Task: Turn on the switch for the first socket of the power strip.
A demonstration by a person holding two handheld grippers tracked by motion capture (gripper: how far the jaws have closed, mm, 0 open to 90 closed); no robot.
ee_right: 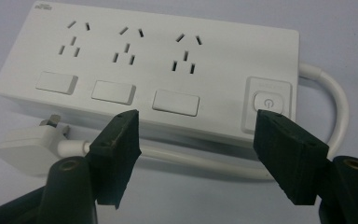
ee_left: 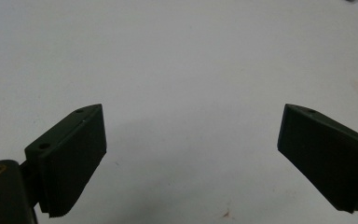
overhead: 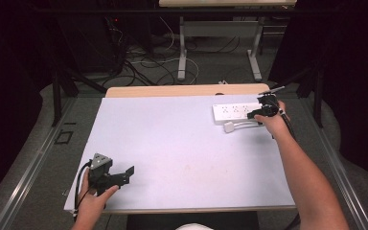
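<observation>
High view. Counter (overhead: 182,143): pale sheet over a wooden top, bare across its middle. Power strip (overhead: 237,112): white, three outlets, lying flat at the far right of the counter. Its plug (overhead: 228,127) and short white cable (overhead: 244,124) lie on the near side, just beside the strip. Right gripper (overhead: 263,109): held at the strip's right end, above the cable; nothing lifted. Left gripper (overhead: 124,175): low at the near left corner, well apart from the strip, jaws spread. Beyond the counter: floor cables and a second table's legs, none in the way.

Left gripper view. Left gripper (ee_left: 191,140): jaws wide open, nothing between them, pale counter surface below.

Right gripper view. Power strip (ee_right: 144,70): three outlet groups, three blank rectangular covers, and a power button (ee_right: 268,102) at its right end. Cable (ee_right: 205,161): loops out of the right end and runs along the near edge to the plug (ee_right: 25,144), prongs tilted up. Right gripper (ee_right: 198,140): jaws open and empty, straddling the cable run in front of the strip, one tip near the button, neither clearly touching anything.

Status, as judged: approach made, grasp not yet closed. Strip, cable and plug rest untouched; everything after the grip is left. Obstruction: the cable sits tight against the strip's edge, so a closing jaw could catch the housing as well.
</observation>
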